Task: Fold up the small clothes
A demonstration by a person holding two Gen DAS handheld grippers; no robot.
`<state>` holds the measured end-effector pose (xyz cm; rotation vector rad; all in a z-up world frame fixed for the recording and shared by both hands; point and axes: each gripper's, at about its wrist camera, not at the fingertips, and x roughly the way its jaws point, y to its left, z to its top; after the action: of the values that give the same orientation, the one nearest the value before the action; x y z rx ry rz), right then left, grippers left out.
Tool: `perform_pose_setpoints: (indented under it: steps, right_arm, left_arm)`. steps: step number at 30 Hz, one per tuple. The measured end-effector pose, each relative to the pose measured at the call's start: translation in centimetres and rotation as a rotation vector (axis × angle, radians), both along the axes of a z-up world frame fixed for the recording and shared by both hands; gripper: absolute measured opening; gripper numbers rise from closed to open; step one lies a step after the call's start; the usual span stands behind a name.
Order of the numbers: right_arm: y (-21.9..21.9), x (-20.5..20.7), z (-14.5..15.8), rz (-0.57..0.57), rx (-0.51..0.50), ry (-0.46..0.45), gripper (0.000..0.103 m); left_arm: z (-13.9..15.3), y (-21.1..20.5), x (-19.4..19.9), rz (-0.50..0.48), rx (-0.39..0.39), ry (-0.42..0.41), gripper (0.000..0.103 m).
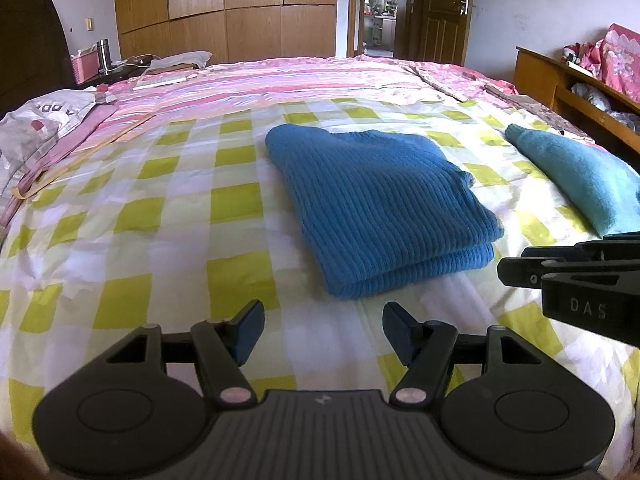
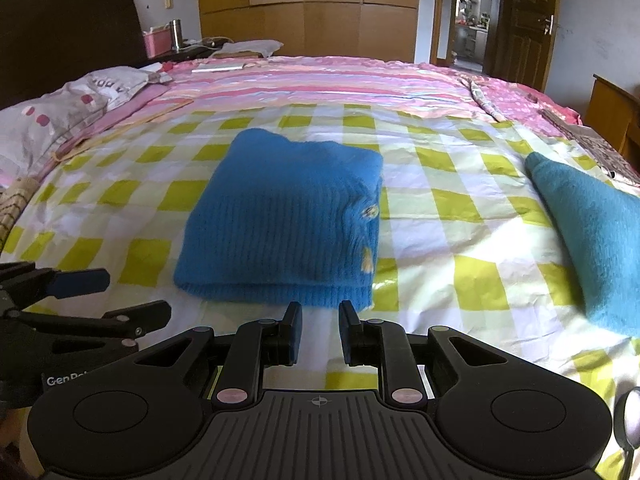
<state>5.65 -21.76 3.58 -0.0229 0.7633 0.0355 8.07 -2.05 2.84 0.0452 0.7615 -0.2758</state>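
A blue ribbed knit garment (image 1: pixel 376 208) lies folded in a neat rectangle on the green-checked bed cover; it also shows in the right wrist view (image 2: pixel 284 220). My left gripper (image 1: pixel 323 332) is open and empty, just short of the garment's near edge. My right gripper (image 2: pixel 320 334) is open with a narrow gap and empty, right at the garment's near edge. The right gripper shows in the left wrist view (image 1: pixel 576 276) and the left gripper shows in the right wrist view (image 2: pixel 116 300).
A folded teal garment (image 1: pixel 588 184) lies to the right, also in the right wrist view (image 2: pixel 596 236). A pillow (image 1: pixel 44 120) lies at the left. A wooden shelf (image 1: pixel 576 80) stands to the right. A wardrobe (image 1: pixel 240 8) and an open door (image 1: pixel 442 12) are behind.
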Motion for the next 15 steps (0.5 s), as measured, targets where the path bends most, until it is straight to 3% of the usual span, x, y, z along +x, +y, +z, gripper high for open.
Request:
perform_pose_setpoints:
  steps: [15]
  right_arm:
    - [1.6, -2.2, -0.7, 0.013, -0.004, 0.011, 0.021]
  left_arm:
    - [-0.4, 0.5, -1.8, 0.008, 0.013, 0.007, 0.071]
